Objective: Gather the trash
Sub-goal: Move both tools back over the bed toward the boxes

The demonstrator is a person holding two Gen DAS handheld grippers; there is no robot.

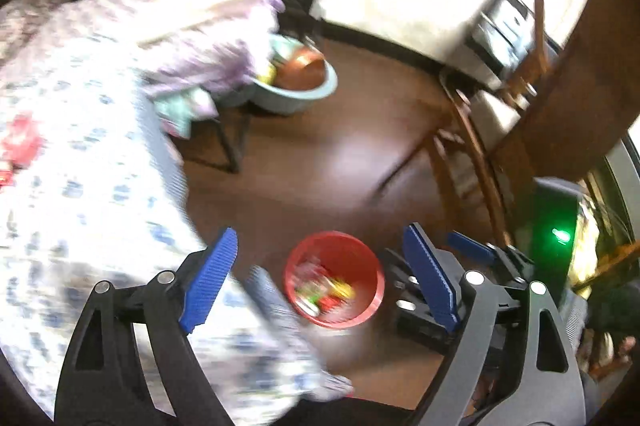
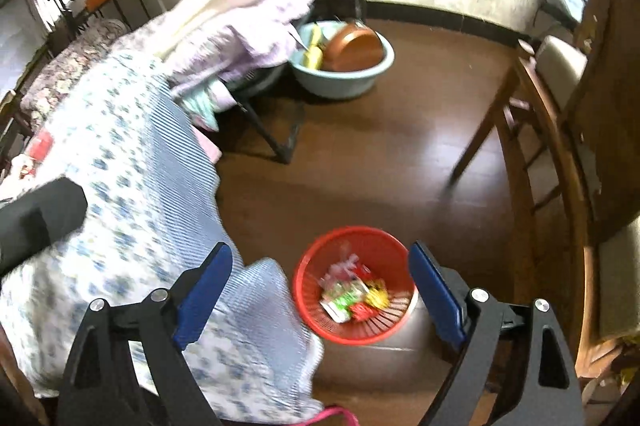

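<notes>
Our left gripper [image 1: 320, 276] and right gripper [image 2: 320, 290] hang empty, fingers apart, over the red bin [image 2: 354, 284] on the floor. Its wrappers [image 2: 354, 296] look light, crinkly, slippery. The red packet [image 2: 42, 145] at nine o'clock on the bed [image 2: 120, 162] wants an edge pinch.

The left wrist view is smeared by motion blur — the wrappers [image 1: 324, 292] in the red basket [image 1: 370, 268] melt into coloured streaks and none can be told apart. A red object [image 1: 20, 144] on the floral bedspread [image 1: 80, 130] is cut by the left edge and too blurred to name. In the right wrist view the bedspread hides the basket's left rim [image 2: 298, 278], and folded bedding [image 2: 240, 22] covers part of the blue basin [image 2: 344, 82] — its contents stay unclear.
</notes>
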